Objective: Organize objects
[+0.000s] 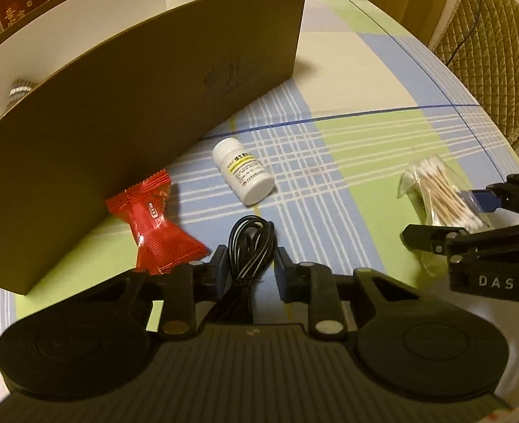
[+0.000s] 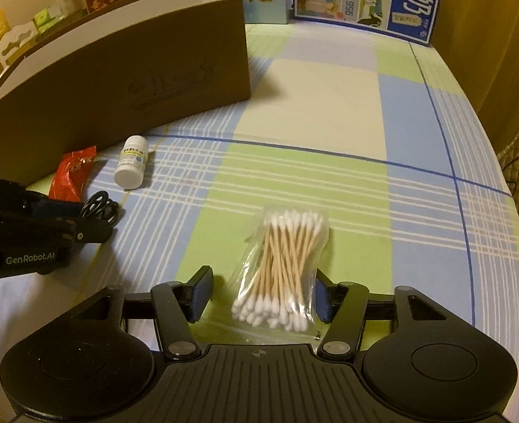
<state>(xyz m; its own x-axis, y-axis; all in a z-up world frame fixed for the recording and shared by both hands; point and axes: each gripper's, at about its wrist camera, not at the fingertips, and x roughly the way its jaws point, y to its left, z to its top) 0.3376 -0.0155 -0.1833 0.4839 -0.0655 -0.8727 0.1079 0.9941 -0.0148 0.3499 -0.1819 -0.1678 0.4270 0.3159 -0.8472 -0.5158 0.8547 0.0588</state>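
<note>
We see our right gripper point(image 2: 261, 294) spread wide around the bag of cotton swabs point(image 2: 283, 271) at six o'clock; the white bottle point(image 2: 131, 166) lies at ten, beside the brown box point(image 2: 118, 81).

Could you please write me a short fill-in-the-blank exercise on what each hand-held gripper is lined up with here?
1. The coiled black cable lies between the fingers of the ____ hand-held gripper.
2. The right hand-held gripper has its open fingers on either side of a bag of cotton ____.
3. The white pill bottle is lying on its ____ on the checked tablecloth.
4. The wrapper beside the brown box is ____ in colour.

Missing words: left; swabs; side; red
</note>
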